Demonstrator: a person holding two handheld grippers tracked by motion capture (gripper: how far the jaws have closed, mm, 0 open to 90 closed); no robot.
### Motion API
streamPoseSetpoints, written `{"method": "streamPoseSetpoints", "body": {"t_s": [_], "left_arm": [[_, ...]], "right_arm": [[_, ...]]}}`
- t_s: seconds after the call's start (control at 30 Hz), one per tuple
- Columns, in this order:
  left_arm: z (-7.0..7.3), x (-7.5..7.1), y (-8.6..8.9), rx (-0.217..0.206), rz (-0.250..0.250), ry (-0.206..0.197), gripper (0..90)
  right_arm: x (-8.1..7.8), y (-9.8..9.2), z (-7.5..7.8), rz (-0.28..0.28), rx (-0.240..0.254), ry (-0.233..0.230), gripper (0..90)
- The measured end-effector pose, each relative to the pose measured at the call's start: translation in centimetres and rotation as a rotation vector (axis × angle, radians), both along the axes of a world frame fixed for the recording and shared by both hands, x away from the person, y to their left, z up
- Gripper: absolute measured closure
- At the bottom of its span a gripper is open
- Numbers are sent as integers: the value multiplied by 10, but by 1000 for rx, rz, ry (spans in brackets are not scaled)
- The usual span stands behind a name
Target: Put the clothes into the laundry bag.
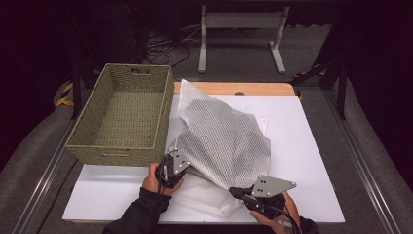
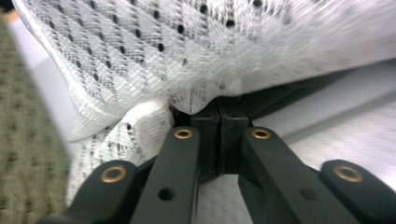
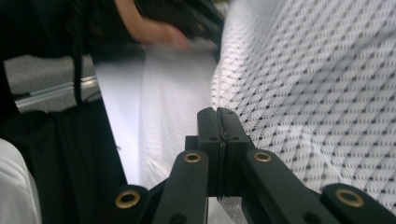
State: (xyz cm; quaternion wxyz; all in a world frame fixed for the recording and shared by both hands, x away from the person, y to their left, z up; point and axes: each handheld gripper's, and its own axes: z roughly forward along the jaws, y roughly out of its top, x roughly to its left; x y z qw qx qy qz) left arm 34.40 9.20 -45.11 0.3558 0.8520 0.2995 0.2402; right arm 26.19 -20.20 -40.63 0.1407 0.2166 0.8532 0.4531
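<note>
A white mesh cloth (image 1: pixel 219 136) lies bunched and humped up on the white board (image 1: pixel 316 161). At its left edge, my left gripper (image 1: pixel 174 155) is shut on a fold of it. The left gripper view has the jaws closed, with the cloth's hem (image 2: pixel 187 100) pinched at my left gripper's (image 2: pixel 218 106) tips. My right gripper (image 1: pixel 234 191) sits at the cloth's near edge, pointing left. The right gripper view has my right gripper (image 3: pixel 217 112) shut, with the mesh cloth (image 3: pixel 303 93) rising from its tips to the right.
A woven green basket (image 1: pixel 114 155) stands empty at the left of the board, close to my left gripper; its wall (image 2: pixel 23 149) is at the left of the left gripper view. A metal stand (image 1: pixel 241 29) is beyond the table. The person's other hand (image 3: pixel 156 32) is blurred.
</note>
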Motion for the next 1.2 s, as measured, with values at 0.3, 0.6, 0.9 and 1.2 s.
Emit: {"method": "streamPoseSetpoints", "body": {"t_s": [0.3, 0.6, 0.9, 1.2], "left_arm": [[8, -22, 15, -61, -137, 48, 687], [-2, -22, 7, 8, -147, 107, 789], [-9, 6, -15, 28, 8, 98, 799], [-5, 16, -20, 30, 40, 58, 897]], "right_arm": [[5, -2, -6, -26, -7, 13, 896], [3, -4, 5, -24, 36, -15, 897], [-5, -1, 14, 6, 60, -39, 897], [-7, -5, 7, 12, 28, -3, 898]]}}
